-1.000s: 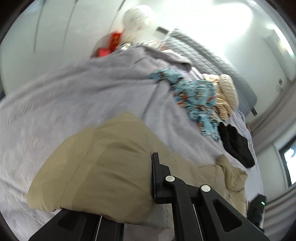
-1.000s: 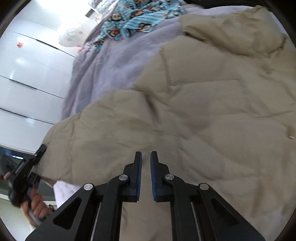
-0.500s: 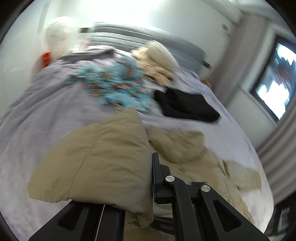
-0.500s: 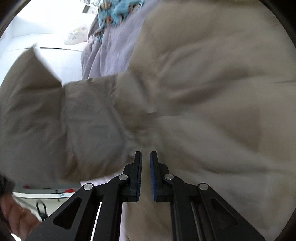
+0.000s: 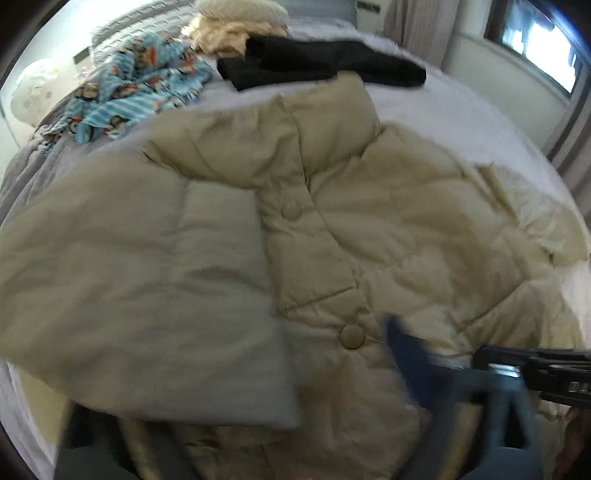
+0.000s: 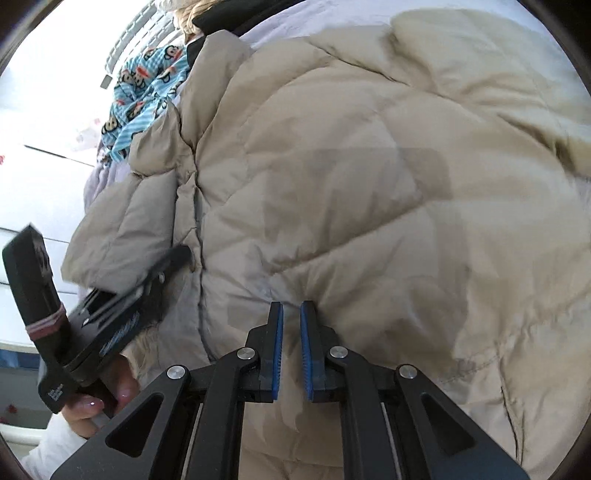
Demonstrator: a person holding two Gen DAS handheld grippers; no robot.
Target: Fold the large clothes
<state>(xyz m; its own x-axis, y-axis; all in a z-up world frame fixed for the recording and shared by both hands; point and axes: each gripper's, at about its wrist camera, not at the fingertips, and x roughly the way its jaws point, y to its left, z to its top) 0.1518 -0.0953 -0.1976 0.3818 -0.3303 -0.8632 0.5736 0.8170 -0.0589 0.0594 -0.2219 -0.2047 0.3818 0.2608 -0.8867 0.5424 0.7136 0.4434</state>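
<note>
Beige quilted puffer jacket [image 5: 369, 229], front-up on lilac bed [image 5: 461, 110], sleeve [image 5: 140, 280] just folded across its chest; left gripper [image 6: 162, 269] jaws just sprung wide, releasing; right gripper [image 6: 291, 332] nearly closed, empty; next: fold opposite sleeve.

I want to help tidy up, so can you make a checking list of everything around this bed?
Surface: bed with a pale lilac cover.
Job's things: beige puffer jacket lying front up and snapped shut, with one sleeve folded across its front.
Clutter: blue cartoon-print garment, black garment and cream garment, all beyond the jacket.
Grippers: left gripper has just been opening; the sleeve lies between its jaws, unpinched. Right gripper is almost shut, tips against the jacket; whether it pinches fabric is unclear.
Cables: nothing seen.
Surroundings: window, curtain.
</note>
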